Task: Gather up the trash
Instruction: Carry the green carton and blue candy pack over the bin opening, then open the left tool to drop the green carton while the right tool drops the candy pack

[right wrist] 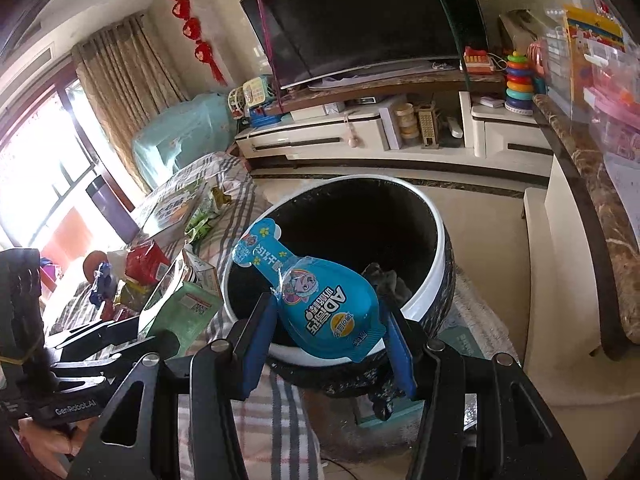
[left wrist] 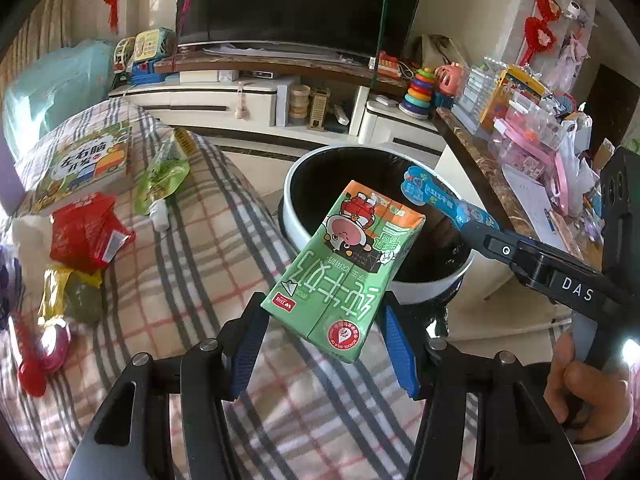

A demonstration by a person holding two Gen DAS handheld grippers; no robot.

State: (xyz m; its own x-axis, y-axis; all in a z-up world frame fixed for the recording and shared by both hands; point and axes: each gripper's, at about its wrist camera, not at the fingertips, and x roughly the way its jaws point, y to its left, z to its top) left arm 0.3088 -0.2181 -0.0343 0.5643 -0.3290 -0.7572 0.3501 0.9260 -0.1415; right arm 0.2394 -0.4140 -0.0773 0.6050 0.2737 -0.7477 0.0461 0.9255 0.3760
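My left gripper (left wrist: 324, 320) is shut on a green milk carton (left wrist: 344, 264), held tilted over the near rim of a round white bin with a dark inside (left wrist: 304, 168). My right gripper (right wrist: 332, 336) is shut on a blue bottle-shaped snack pack (right wrist: 320, 300) above the same bin's (right wrist: 432, 292) near rim. In the left wrist view the right gripper (left wrist: 464, 222) reaches in from the right with the blue pack (left wrist: 428, 192) over the bin. The carton (right wrist: 180, 304) and the left gripper's fingers (right wrist: 104, 336) show at the left of the right wrist view.
The plaid-covered table (left wrist: 192, 264) holds a red wrapper (left wrist: 88, 236), a yellow wrapper (left wrist: 68, 292), a green pouch (left wrist: 160, 176) and a picture book (left wrist: 88, 160). A marble-topped counter (right wrist: 592, 216) stands right of the bin. A TV stand (right wrist: 360, 132) lies beyond. A hand (left wrist: 588, 392) holds the right gripper.
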